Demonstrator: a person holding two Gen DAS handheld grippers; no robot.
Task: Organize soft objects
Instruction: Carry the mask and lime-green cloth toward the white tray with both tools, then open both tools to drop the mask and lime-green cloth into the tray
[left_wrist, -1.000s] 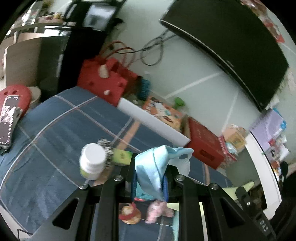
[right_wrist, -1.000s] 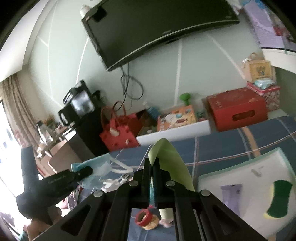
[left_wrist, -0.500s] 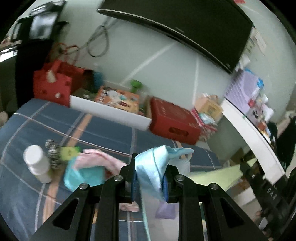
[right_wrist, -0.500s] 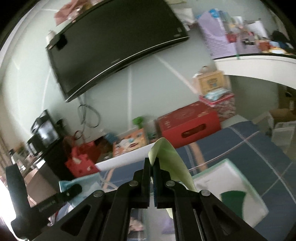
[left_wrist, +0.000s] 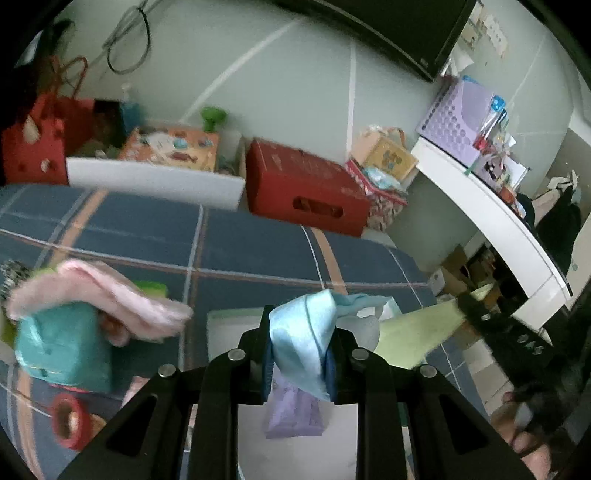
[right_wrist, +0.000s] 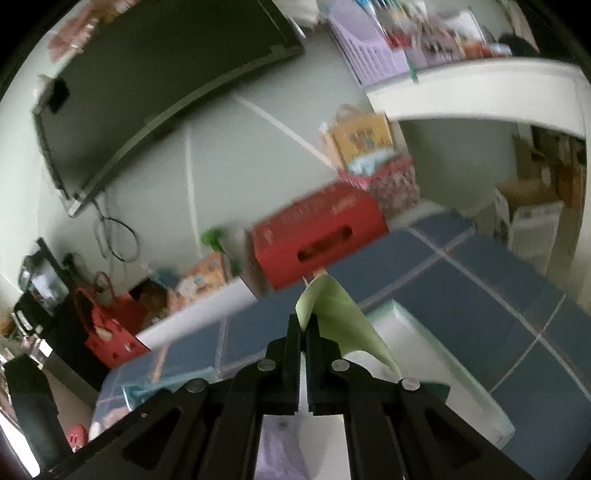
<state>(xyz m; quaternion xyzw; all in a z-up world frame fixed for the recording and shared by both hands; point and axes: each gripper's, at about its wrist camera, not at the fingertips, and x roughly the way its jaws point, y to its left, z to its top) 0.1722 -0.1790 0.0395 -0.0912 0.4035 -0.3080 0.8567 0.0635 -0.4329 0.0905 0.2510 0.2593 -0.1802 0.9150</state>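
My left gripper (left_wrist: 300, 350) is shut on a bunched light blue cloth (left_wrist: 303, 332) that hangs over a white tray (left_wrist: 229, 328) on the plaid bed cover. A lilac packet (left_wrist: 293, 413) lies in the tray below it. My right gripper (right_wrist: 304, 325) is shut on the corner of a pale green cloth (right_wrist: 340, 321), which drapes right over the same white tray (right_wrist: 443, 373). That pale green cloth (left_wrist: 413, 336) and the right gripper's black body show at the right in the left wrist view. A pink fluffy cloth (left_wrist: 107, 295) lies on a teal pouch (left_wrist: 62, 347) at left.
A red tape roll (left_wrist: 68, 421) lies near the bed's front left. Beyond the blue plaid cover (left_wrist: 258, 240) stand a red box (left_wrist: 306, 192), a white bin (left_wrist: 155, 181) and a red bag (left_wrist: 33, 147). A white desk (left_wrist: 498, 229) curves at right, a television hangs above.
Both grippers swung right across the bed with their cloths still held. The white bottle left the left view; the pink cloth, teal pouch and white tray came in.
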